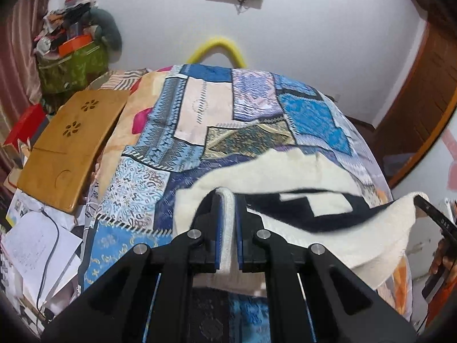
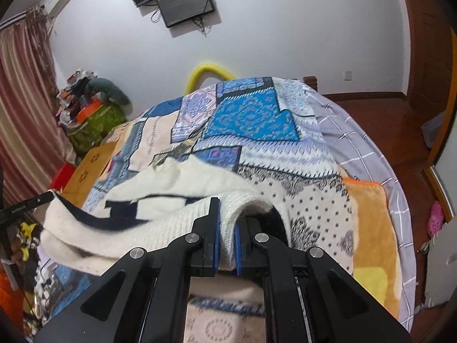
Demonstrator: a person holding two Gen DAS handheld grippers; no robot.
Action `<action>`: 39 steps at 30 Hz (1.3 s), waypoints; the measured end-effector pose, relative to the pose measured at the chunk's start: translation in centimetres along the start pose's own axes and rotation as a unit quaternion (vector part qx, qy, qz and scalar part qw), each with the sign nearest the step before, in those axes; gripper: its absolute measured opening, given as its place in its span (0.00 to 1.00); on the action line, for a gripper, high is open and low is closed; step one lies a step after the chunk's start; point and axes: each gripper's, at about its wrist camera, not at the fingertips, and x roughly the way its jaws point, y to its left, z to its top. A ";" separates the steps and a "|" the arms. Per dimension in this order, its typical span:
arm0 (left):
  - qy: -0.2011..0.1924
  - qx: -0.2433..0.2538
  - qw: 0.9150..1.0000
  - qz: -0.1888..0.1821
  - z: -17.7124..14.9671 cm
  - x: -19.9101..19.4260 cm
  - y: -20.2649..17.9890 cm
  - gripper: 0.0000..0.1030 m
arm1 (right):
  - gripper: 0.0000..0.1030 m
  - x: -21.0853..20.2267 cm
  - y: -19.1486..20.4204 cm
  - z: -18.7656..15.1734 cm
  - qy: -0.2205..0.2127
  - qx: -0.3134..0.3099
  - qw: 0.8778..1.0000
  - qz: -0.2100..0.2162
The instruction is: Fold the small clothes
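Bedroom, patchwork bedspread [image 1: 200,120]: cream-and-navy sweater [image 1: 285,177] raised over it, one edge pinched in left tongs [image 1: 227,228], another in right tongs [image 2: 226,234]; best carried level and taut before laying.

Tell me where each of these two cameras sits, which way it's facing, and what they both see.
Left wrist: rides on the left gripper, looking down along its fingers over the patchwork bedspread; jaws pinch the cream sweater; a hand shows at right.
Right wrist: rides on the right gripper, facing across the bedspread to the wall screens; jaws pinch the sweater.
Shared: sweater, bedspread, yellow bar, wooden tray.
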 end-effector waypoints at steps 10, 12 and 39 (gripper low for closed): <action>0.020 -0.029 0.998 0.056 2.1 5.1 3.1 0.00 | 0.07 4.4 -1.2 2.1 0.016 0.011 1.000 -0.012; 0.030 -0.031 0.997 0.059 2.0 6.3 3.5 0.00 | 0.07 5.5 -1.5 2.1 0.022 0.013 1.000 -0.016; 0.086 -0.014 0.995 0.055 1.3 11.1 3.5 0.42 | 0.34 7.8 -5.1 4.1 0.048 0.084 0.995 -0.005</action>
